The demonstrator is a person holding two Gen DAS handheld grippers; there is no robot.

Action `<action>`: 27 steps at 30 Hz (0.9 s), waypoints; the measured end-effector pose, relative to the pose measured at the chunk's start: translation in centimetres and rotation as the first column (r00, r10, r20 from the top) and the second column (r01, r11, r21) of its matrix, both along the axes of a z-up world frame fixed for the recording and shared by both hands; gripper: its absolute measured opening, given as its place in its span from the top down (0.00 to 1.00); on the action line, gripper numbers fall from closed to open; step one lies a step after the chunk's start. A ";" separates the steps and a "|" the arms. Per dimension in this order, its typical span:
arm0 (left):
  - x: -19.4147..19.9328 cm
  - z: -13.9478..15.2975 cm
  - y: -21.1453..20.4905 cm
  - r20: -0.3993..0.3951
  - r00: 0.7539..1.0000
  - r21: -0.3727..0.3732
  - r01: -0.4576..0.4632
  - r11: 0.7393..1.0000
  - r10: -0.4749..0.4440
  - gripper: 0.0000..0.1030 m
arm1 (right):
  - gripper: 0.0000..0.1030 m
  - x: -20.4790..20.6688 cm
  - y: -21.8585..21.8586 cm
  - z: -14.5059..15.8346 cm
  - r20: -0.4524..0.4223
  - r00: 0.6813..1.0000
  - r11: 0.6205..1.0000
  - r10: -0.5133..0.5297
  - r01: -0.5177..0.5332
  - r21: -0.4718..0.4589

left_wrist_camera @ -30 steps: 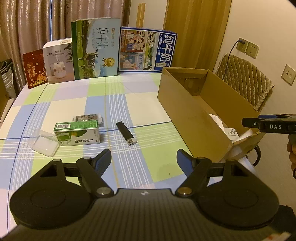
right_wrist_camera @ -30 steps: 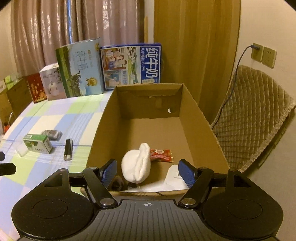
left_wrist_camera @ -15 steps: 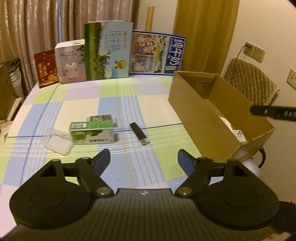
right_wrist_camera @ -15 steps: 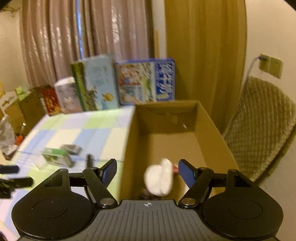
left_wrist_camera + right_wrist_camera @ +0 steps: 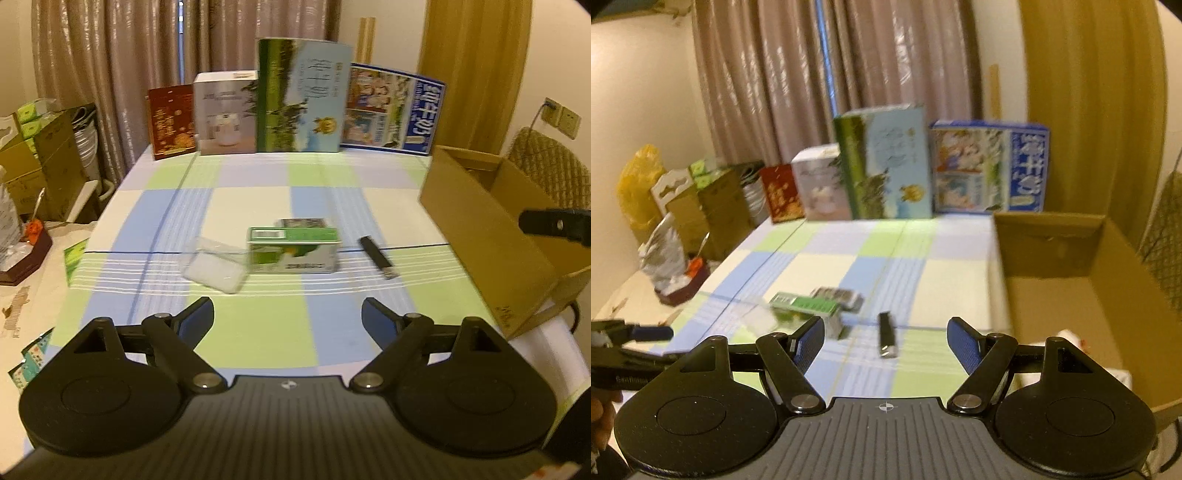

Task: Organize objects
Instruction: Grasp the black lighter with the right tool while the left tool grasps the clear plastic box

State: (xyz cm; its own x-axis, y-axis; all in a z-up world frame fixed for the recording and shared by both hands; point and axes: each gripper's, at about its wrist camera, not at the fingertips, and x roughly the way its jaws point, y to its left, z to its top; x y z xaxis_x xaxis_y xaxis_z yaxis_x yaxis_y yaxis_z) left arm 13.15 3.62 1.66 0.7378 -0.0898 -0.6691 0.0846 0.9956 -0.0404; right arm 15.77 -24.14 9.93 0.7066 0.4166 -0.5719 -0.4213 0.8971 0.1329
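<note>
On the checked tablecloth lie a green carton [image 5: 293,250] [image 5: 807,308], a clear plastic case [image 5: 216,266] to its left, a small printed packet [image 5: 303,222] [image 5: 838,296] just behind it, and a black lighter [image 5: 378,257] [image 5: 887,334] to its right. An open cardboard box [image 5: 487,232] [image 5: 1067,291] stands at the table's right edge. My left gripper [image 5: 287,317] is open, low over the near table, short of the carton. My right gripper [image 5: 885,343] is open too, hovering near the lighter, with the box to its right. Nothing is held.
Tall printed boxes [image 5: 303,99] [image 5: 886,162] line the table's far edge before the curtains. A quilted chair [image 5: 550,166] stands behind the cardboard box. Cartons and bags [image 5: 683,206] crowd the floor at left. Small packets [image 5: 31,356] lie left of the table.
Both grippers swung left and pulled back. The right one left the cardboard box with the white roll and now faces the table items. The left view now centres on the green carton.
</note>
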 end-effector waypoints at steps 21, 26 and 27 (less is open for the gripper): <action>9.7 -8.5 6.2 0.030 0.990 0.148 0.130 0.980 -0.135 0.01 | 0.32 8.4 6.1 -11.2 -0.154 0.988 0.993 0.000 -0.018 -0.114; 12.5 -10.7 6.3 -0.002 0.988 0.149 0.153 0.977 -0.155 0.01 | 0.37 10.4 6.5 -12.9 -0.174 0.985 0.992 0.012 -0.034 -0.125; 12.9 -11.0 6.2 -0.004 0.986 0.161 0.162 0.974 -0.164 0.01 | 0.38 10.8 6.6 -13.2 -0.179 0.984 0.991 0.011 -0.034 -0.129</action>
State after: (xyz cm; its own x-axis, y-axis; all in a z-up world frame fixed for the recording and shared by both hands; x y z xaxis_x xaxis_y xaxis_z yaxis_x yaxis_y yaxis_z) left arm 26.08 9.86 -9.35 0.7280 -0.1018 -0.6780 0.2461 0.9618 0.1198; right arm 26.61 -17.59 -3.26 0.5802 0.3445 -0.7381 -0.4217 0.9023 0.0897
